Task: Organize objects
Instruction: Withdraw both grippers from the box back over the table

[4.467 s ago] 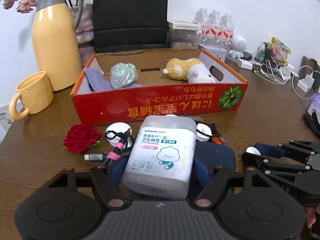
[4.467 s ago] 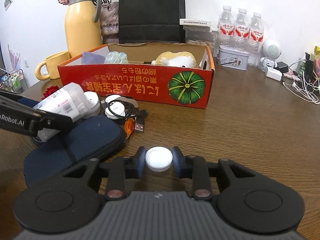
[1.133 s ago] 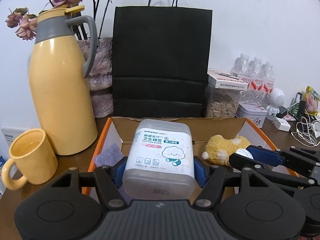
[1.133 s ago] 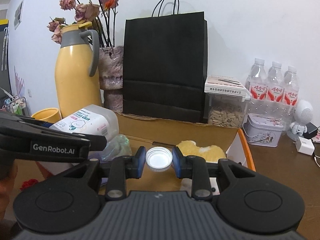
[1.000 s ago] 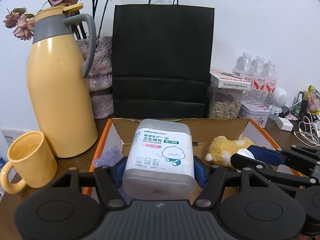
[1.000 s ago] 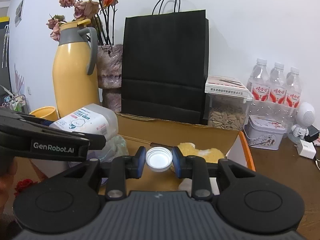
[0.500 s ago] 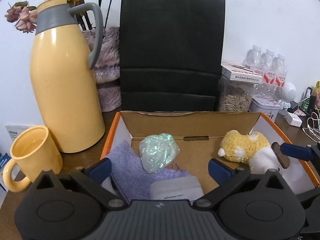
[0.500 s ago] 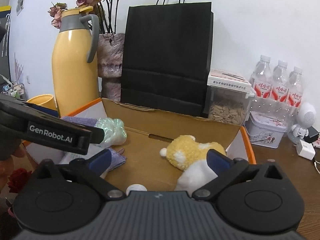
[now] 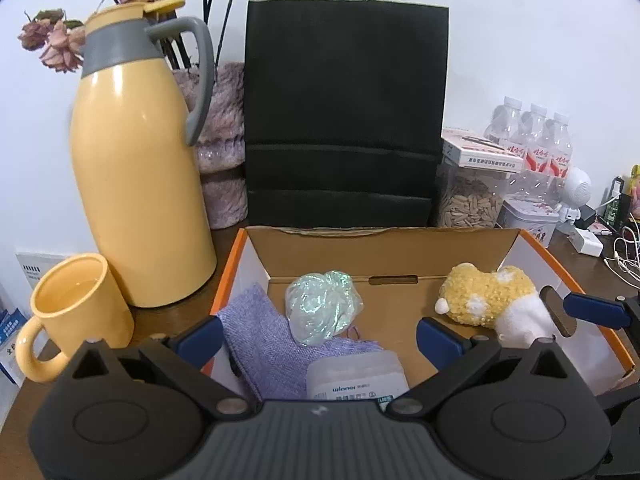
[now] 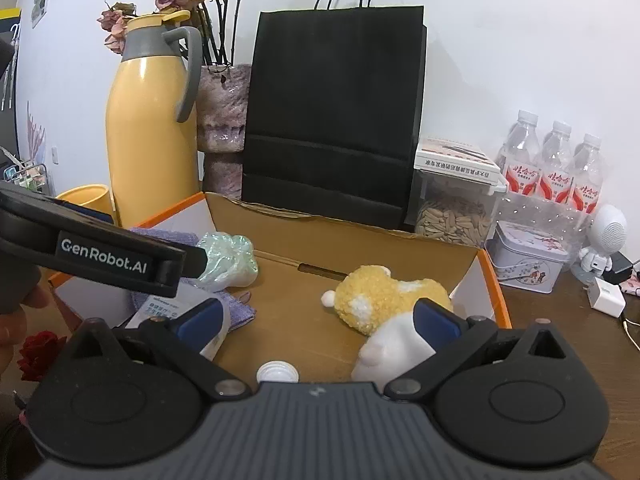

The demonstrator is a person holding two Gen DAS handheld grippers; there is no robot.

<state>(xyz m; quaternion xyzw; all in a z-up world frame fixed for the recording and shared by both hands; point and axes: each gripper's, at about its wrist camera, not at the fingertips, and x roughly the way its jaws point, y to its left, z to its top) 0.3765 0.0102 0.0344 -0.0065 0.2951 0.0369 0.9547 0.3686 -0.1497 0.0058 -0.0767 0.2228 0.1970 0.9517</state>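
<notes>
cardboard box [image 9: 460, 248] on wooden table, both tools spread wide, cotton-bud tub [image 9: 356, 376] below left tool [image 9: 320, 334]

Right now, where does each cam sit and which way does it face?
Left wrist: on the left gripper, tilted down into the cardboard box; own open fingers show, cotton bud tub below.
Right wrist: on the right gripper, same heading; own open fingers, the left gripper and a hand show.
Shared: box, plush toy, black bag, yellow thermos.

Both wrist views close above box [image 9: 400, 240]
</notes>
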